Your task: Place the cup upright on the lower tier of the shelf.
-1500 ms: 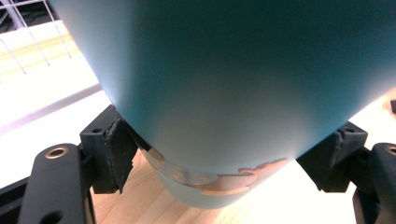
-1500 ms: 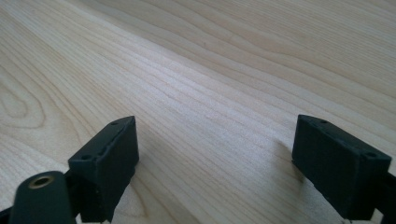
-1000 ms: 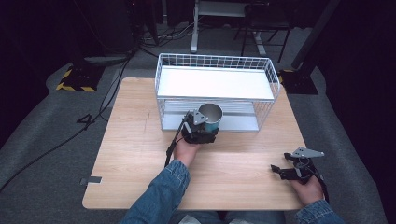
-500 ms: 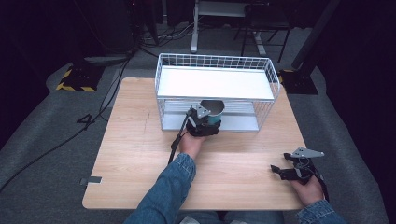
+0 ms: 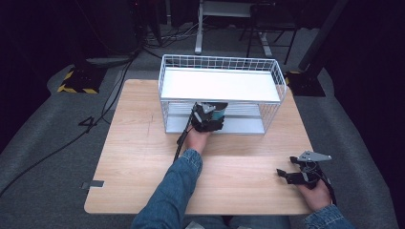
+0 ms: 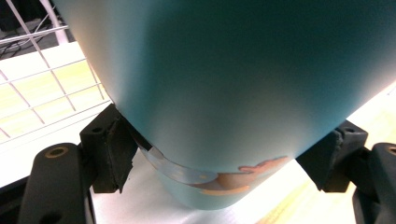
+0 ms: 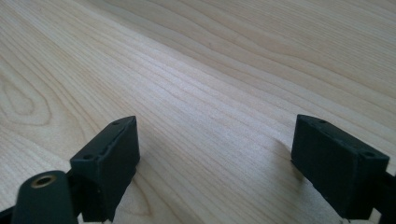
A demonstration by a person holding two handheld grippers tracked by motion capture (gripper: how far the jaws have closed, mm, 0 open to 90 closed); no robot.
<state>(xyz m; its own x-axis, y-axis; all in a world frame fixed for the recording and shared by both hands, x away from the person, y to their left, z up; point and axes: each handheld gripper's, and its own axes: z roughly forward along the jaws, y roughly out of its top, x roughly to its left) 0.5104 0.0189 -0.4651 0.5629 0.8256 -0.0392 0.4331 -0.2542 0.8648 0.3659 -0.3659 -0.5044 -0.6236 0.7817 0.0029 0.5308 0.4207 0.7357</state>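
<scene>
Teal cup (image 6: 233, 93) clamped between the jaws of the left gripper (image 5: 208, 118), inside the lower tier of the white wire rack (image 5: 219, 62); right gripper (image 5: 300, 175) open, empty over the wooden surface (image 5: 133, 143).

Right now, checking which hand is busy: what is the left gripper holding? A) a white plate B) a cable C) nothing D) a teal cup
D: in the left gripper view the left gripper has its jaws pressed on both sides of the teal cup.
</scene>
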